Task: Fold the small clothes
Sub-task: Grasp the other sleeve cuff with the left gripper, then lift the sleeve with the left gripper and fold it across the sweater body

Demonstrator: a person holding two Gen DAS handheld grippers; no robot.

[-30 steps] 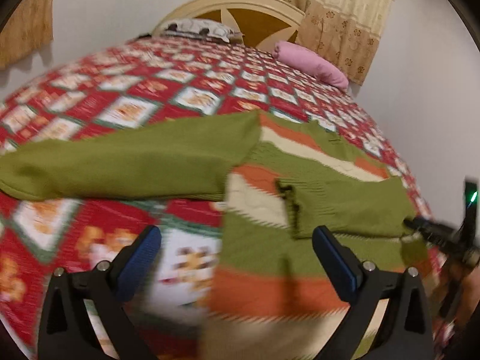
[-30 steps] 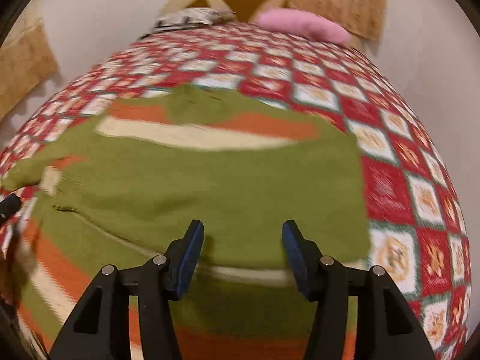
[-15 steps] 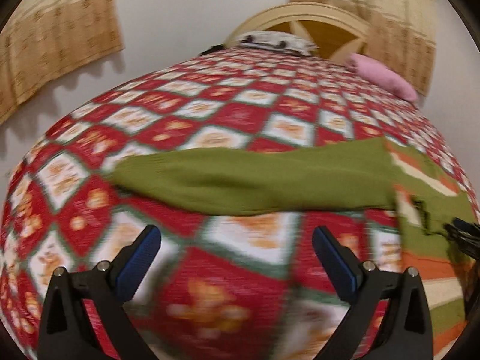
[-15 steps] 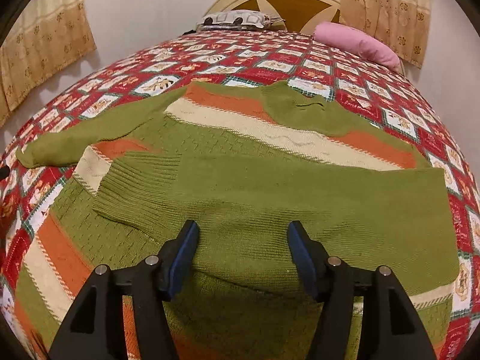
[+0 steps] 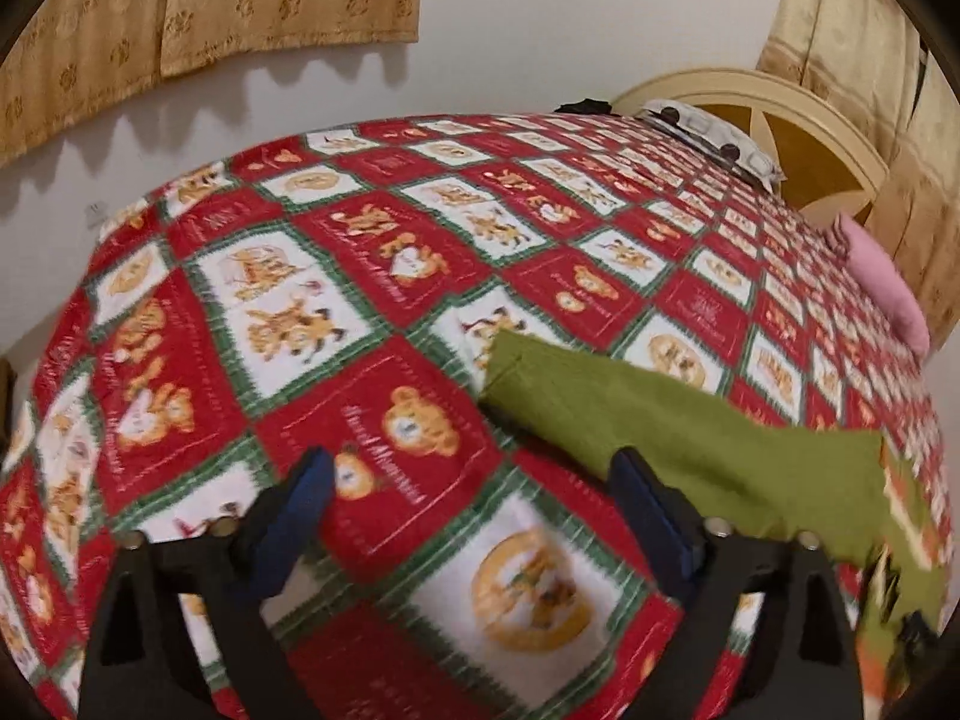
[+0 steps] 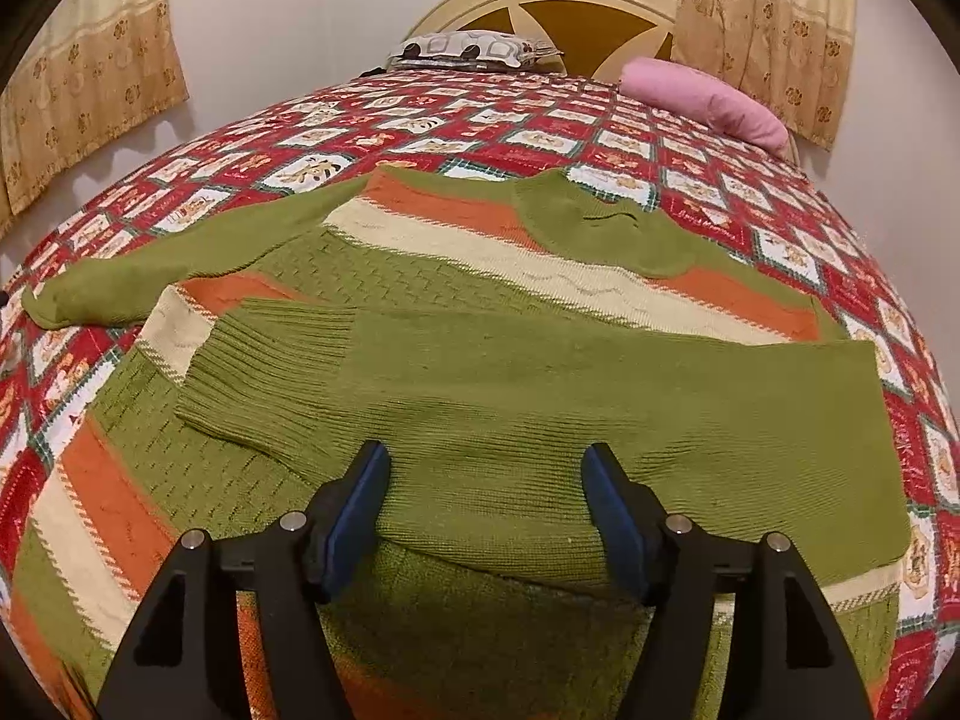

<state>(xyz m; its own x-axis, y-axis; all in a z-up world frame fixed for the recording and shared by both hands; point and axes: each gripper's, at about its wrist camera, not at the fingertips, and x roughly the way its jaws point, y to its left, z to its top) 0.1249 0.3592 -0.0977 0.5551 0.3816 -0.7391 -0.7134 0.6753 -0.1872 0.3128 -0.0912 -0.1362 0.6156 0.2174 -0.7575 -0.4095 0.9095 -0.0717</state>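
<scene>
A small knit sweater [image 6: 456, 276] in green with orange and cream stripes lies flat on the bed. Its right sleeve [image 6: 540, 408] is folded across the body. Its left sleeve [image 6: 180, 264] stretches out sideways over the bedspread; it also shows in the left wrist view [image 5: 660, 420]. My right gripper [image 6: 485, 480] is open and empty, just above the folded sleeve. My left gripper [image 5: 474, 492] is open and empty over the bedspread, near the cuff end of the outstretched sleeve, whose cloth reaches its right finger [image 5: 654, 510].
A red, white and green patterned bedspread [image 5: 312, 312] covers the bed. A pink pillow [image 6: 702, 99] and a patterned pillow [image 6: 474, 51] lie by the cream headboard [image 6: 540, 6]. Beige curtains [image 5: 180, 6] hang on the walls. The bed's left edge drops off near the wall.
My left gripper has swung left, from above the sweater's body toward the cuff end of the outstretched sleeve. My right gripper has steadied over the folded sleeve. Both stayed open.
</scene>
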